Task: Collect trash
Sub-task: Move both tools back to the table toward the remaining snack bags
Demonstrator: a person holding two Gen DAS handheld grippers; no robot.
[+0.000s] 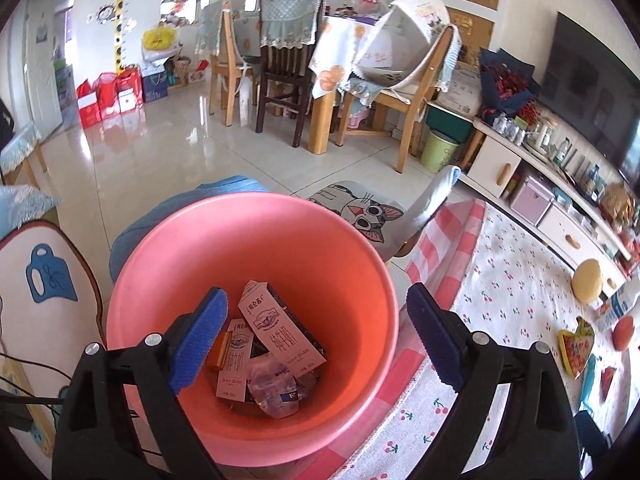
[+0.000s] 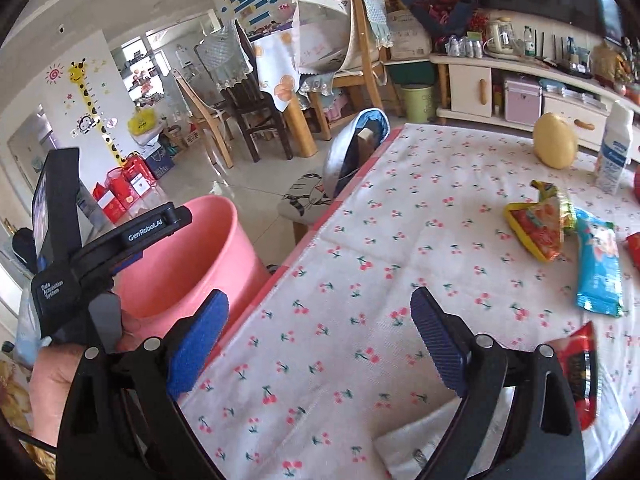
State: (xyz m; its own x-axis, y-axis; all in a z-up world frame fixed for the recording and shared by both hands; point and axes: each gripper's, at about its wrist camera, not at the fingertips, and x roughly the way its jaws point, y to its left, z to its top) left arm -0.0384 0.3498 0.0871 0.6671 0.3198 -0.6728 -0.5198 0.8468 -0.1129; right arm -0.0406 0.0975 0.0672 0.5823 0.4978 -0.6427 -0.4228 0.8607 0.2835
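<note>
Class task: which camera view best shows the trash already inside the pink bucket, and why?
The left wrist view: it looks down into the pink bucket, showing the pink cartons and crumpled plastic at its bottom. The right wrist view shows only the bucket's rim and wall, not its contents.

The left hand-held gripper [image 2: 132, 256] reads "GenRobot.AI" on its arm and "Data Acquisition System" on its body; print on the cartons [image 1: 276, 332] in the bin is illegible.
</note>
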